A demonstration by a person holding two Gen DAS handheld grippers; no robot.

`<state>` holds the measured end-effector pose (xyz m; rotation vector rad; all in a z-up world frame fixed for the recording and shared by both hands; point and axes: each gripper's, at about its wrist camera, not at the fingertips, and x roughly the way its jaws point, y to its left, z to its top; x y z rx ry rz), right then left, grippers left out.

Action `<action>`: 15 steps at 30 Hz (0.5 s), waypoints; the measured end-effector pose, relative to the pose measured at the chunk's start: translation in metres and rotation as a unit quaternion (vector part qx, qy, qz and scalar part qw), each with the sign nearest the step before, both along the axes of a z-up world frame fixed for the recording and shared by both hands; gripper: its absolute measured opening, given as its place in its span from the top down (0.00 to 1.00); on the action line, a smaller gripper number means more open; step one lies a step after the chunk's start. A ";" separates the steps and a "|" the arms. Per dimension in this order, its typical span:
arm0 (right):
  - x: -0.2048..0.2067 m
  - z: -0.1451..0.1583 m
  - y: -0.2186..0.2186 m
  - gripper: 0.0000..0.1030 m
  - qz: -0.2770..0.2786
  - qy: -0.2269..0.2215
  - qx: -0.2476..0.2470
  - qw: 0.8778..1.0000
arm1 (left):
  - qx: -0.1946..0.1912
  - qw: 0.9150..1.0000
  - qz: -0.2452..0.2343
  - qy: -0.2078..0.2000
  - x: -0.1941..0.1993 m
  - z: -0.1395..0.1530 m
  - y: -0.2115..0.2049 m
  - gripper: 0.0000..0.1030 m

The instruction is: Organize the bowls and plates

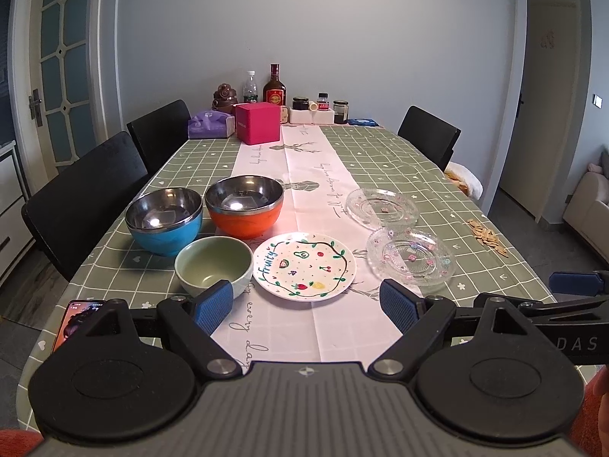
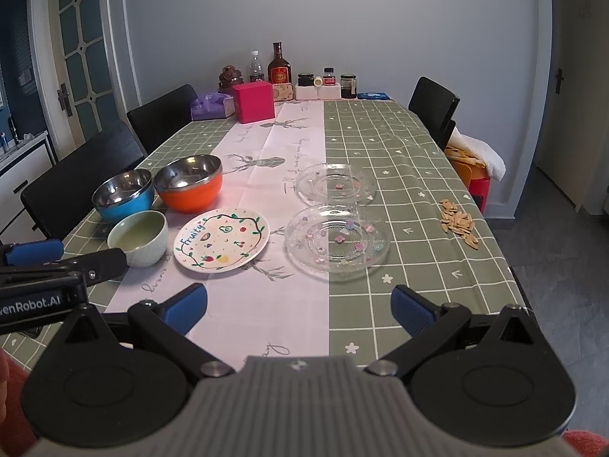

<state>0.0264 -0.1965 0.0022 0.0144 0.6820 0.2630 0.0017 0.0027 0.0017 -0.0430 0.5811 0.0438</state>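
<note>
**Both claws apart above the near edge, nothing picked up**

I have the left claw [image 1: 304, 304] and the right claw [image 2: 298, 304] hanging over the near end of the tabletop [image 2: 418, 297], each with its blue pads spread wide and nothing between them.

I take the fruit plate [image 1: 304, 264] as my landmark. Just to its left sits the green bowl [image 1: 214, 266], almost touching its rim. Behind that bowl stands the blue bowl [image 1: 164, 219], and behind the plate's left side the orange bowl [image 1: 244, 205]; these 2 steel-lined bowls are side by side, close enough that I cannot tell whether they touch. To the right of the plate lies the near glass dish [image 1: 410, 261], and behind that the far glass dish [image 1: 383, 205], their rims overlapping or nearly so. Further right of the plate, well apart, is a scatter of seeds [image 2: 458, 222]. A phone [image 1: 74, 320] lies at the near left edge.

By my reading, this is the very start: all 3 bowls and 3 plates stand single, none stacked. The next move calls for choosing 1 piece. The right claw is best lined up with the near glass dish, but its low rim demands a shallow, careful pinch at the edge. The left claw faces the green bowl, whose upright wall looks easier to grip.
</note>
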 end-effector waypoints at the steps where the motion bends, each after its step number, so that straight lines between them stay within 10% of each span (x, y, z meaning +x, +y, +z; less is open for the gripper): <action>1: 0.000 0.001 0.001 0.02 0.000 -0.001 0.000 1.000 | 0.000 1.000 0.000 0.000 -0.001 0.000 0.000 0.01; 15: -0.003 0.004 0.000 0.02 -0.001 -0.005 0.000 1.000 | -0.002 1.000 -0.001 -0.003 -0.003 0.004 0.001 0.01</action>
